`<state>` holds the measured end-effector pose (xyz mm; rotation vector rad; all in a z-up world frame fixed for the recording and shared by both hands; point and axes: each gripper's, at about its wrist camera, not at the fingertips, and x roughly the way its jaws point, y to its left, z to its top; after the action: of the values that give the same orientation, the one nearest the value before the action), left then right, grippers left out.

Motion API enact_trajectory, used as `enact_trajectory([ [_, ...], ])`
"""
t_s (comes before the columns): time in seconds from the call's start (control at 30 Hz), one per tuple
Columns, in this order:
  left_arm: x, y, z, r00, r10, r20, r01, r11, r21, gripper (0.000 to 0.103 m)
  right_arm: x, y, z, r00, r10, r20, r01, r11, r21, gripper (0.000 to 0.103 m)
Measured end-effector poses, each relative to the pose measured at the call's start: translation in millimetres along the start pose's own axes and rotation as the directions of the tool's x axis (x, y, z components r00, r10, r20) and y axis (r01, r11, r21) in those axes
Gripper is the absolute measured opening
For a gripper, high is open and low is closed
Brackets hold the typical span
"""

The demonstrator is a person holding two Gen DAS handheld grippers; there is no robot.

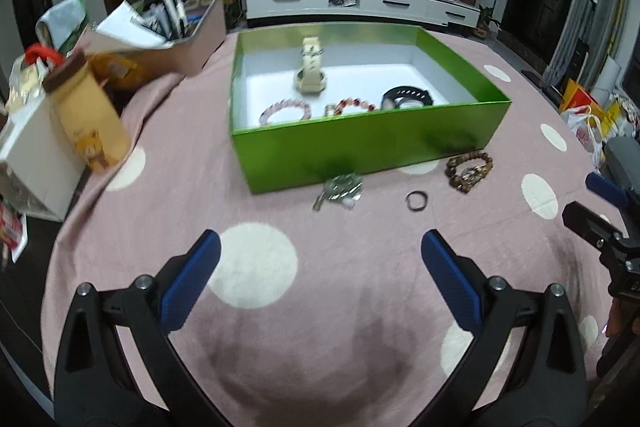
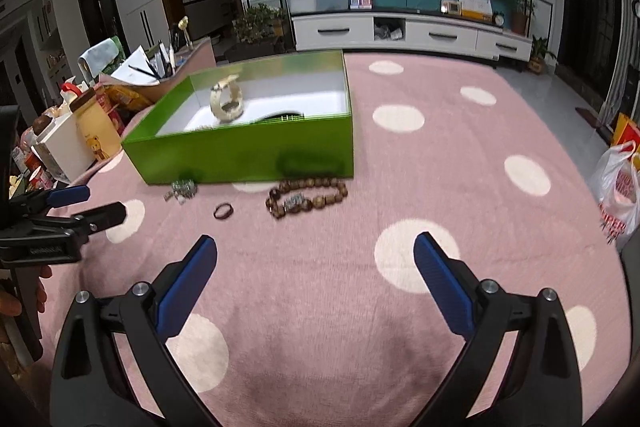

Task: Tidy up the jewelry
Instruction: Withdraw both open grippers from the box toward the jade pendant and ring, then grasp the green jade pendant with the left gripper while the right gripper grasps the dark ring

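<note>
While three pieces are lying on the surface [image 1: 360, 307] just before the green box [image 1: 360, 147], we are holding the left gripper [image 1: 320, 251] and right gripper [image 2: 316, 255] with jaws released, empty, ready to collect the wooden bead bracelet [image 2: 308, 197], small ring [image 2: 223, 211] and silver trinket [image 1: 340, 189].

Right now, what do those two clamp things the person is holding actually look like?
Both match. The left gripper and the right gripper have black plastic arms that fork into two fingers, each tipped with a ribbed blue pad, joined by silver bolts. The left one's body carries small white lettering, too blurred to read.
</note>
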<state>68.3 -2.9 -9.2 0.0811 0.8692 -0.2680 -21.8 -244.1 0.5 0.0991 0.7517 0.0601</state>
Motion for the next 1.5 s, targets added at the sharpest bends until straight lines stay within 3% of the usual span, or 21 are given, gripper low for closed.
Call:
enact_trajectory([
  [0.3, 13.5, 18.8, -16.1, 0.999, -0.038, -0.016, 0.036, 0.996, -0.079, 0.101, 18.1, -3.0, -8.4, 0.998, 0.051, -0.03, -0.05, 0.999, 0.013, 0.099],
  [0.63, 34.4, 8.4, -6.3, 0.998, -0.058, -0.023, 0.057, 0.997, -0.058, 0.101, 30.0, 16.2, -9.7, 0.989, 0.137, -0.056, -0.14, 0.989, -0.043, 0.098],
  [0.8, 47.2, -0.3, 4.3, 0.997, -0.068, -0.026, 0.067, 0.997, -0.026, 0.1, 36.7, 28.1, -6.0, 0.981, 0.179, -0.074, -0.184, 0.98, -0.079, 0.089],
  [1.1, 68.1, -15.7, 18.8, 0.996, -0.081, -0.039, 0.082, 0.996, 0.021, 0.078, 56.6, 38.0, 4.2, 0.967, 0.221, -0.127, -0.237, 0.963, -0.125, 0.068],
  [1.23, 75.2, -18.0, 20.9, 0.996, -0.082, -0.043, 0.083, 0.996, 0.026, 0.064, 63.9, 45.4, 6.6, 0.961, 0.235, -0.146, -0.256, 0.955, -0.152, 0.063],
  [1.5, 83.8, -16.5, 22.4, 0.995, -0.084, -0.048, 0.086, 0.996, 0.033, 0.047, 67.0, 48.3, 11.6, 0.958, 0.248, -0.145, -0.271, 0.947, -0.17, 0.059],
])
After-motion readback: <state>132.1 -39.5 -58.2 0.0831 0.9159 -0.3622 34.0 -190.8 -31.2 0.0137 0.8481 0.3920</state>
